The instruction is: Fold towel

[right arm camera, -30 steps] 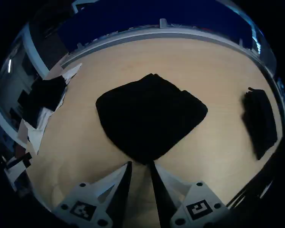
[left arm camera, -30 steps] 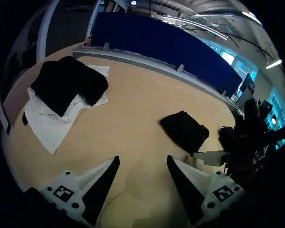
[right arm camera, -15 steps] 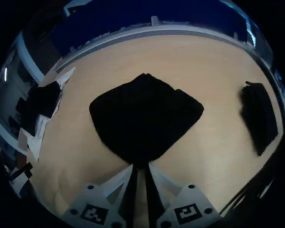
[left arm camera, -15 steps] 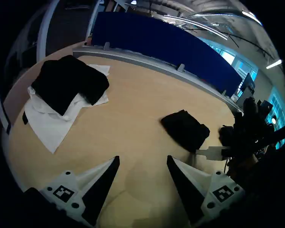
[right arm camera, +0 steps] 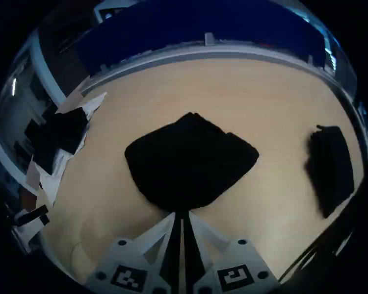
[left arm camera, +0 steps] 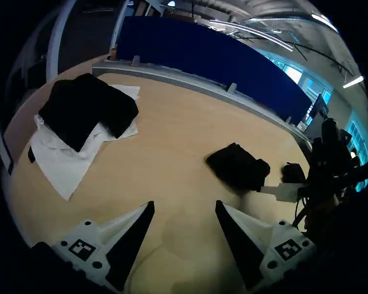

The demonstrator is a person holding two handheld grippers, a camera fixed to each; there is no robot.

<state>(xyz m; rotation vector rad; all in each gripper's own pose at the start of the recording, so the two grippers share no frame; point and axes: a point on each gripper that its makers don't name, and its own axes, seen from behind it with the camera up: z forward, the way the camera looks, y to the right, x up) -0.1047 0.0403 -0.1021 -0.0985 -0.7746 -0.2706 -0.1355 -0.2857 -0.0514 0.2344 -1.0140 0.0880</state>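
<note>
Left gripper [left arm camera: 184, 206]: it is held low over the near part of the table, its fingers spread wide apart, and nothing is grasped between them.

Right gripper [right arm camera: 182, 215]: its fingers are drawn almost together at the near edge of the black towel, and a thin strip of dark cloth is pinched between them. In the left gripper view one white finger is seen touching the towel's corner from the right.

Black towel [right arm camera: 191, 164]: it is laid as a folded, slightly rumpled bundle on the bare wood, around the middle of the table, just ahead of the right gripper's fingertips.

Table [left arm camera: 174, 132]: a light wooden top is seen, bordered along the far side by a grey rail.

Cloth pile [left arm camera: 86, 105]: black cloth is heaped on a white cloth [left arm camera: 61, 159] at the table's far left, well apart from the towel.

Second black bundle [right arm camera: 331, 169]: it is seen in the right gripper view to the right of the towel, apart from it, near the table's edge.

Blue partition [left arm camera: 208, 54]: it is set upright behind the grey rail.
</note>
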